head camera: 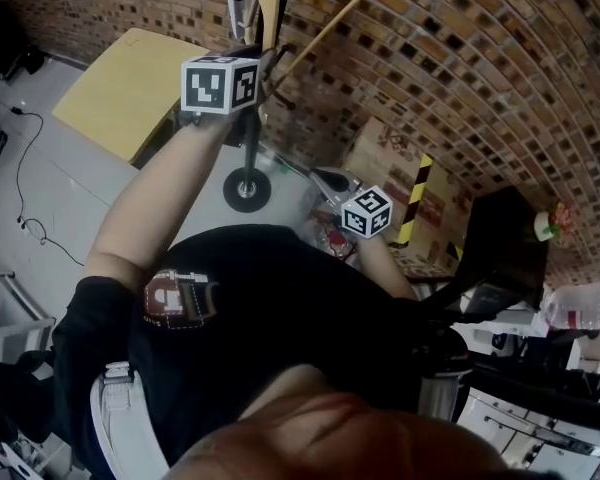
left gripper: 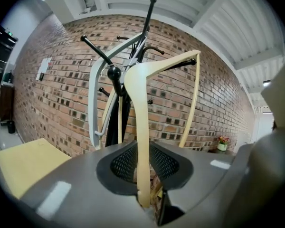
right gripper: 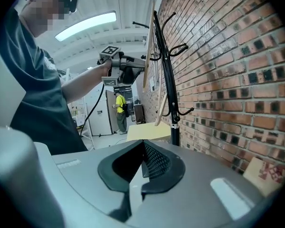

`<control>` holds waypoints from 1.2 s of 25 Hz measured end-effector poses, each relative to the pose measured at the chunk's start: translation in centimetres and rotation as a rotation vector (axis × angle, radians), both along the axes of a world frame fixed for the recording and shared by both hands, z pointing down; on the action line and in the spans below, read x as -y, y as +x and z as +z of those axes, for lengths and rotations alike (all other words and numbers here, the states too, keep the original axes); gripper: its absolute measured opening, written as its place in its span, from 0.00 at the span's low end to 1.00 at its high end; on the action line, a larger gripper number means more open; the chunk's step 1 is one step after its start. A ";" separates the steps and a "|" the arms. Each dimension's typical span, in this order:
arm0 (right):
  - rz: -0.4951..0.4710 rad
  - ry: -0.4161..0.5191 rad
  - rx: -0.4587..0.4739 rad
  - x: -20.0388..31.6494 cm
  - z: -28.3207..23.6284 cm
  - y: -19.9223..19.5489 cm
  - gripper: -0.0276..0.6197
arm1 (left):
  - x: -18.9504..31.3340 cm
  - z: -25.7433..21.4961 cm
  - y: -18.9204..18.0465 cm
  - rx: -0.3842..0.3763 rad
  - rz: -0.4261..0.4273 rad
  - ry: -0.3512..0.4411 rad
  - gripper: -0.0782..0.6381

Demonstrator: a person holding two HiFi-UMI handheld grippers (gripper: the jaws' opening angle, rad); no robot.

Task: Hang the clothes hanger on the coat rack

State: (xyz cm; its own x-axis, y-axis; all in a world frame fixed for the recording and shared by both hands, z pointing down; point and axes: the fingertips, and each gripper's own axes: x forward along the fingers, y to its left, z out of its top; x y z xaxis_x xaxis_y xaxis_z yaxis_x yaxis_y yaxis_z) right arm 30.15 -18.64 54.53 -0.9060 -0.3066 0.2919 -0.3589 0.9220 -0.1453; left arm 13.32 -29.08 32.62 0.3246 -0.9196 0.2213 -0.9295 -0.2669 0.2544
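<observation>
1. Pale wood, smooth and flat-sided: the clothes hanger point(left gripper: 141, 141) ran up out of the left gripper point(left gripper: 149, 204), whose jaws were clamped on the lower end of one shoulder arm. Gripping low likely left the top free to reach the pegs.
2. The hanger's curved top sat above and ahead of the jaws, just beside a round black knob of the coat rack point(left gripper: 115, 74). Whether its hook was over a peg could not be made out.
3. The rack was black metal, a thin pole with upswept, ball-tipped pegs. It stood straight ahead of the left gripper, before a rough brick wall point(left gripper: 57, 94).
4. A white hanger point(left gripper: 94, 94), glossy and plastic-looking, hung on the rack, just left of the wooden one.
5. The right gripper point(right gripper: 135, 186) had its jaws together on nothing. Held low and well off from the rack, it was probably just idle, clear of the hanging.
</observation>
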 end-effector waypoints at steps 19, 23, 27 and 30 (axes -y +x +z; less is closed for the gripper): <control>-0.116 -0.050 0.099 -0.9 2.0 -4.7 0.06 | -4.6 -8.3 -9.2 0.547 -0.189 -0.078 0.22; -0.125 -0.050 0.093 -0.8 2.0 -4.8 0.06 | -4.9 -8.6 -10.7 0.648 -0.214 -0.110 0.22; -0.116 -0.053 0.091 -0.5 2.0 -4.6 0.06 | -5.1 -7.5 -10.0 0.653 -0.198 -0.116 0.23; -0.111 -0.052 0.092 -0.7 2.0 -4.3 0.06 | -5.7 -5.5 -8.5 0.585 -0.160 -0.119 0.24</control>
State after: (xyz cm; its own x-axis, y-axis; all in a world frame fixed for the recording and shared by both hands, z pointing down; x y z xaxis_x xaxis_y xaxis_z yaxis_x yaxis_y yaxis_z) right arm 25.86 -17.97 56.56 -0.9572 -0.1897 0.2188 -0.2381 0.9456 -0.2219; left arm 4.79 -23.36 27.14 -0.0220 -0.9049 0.4250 -0.9501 -0.1133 -0.2905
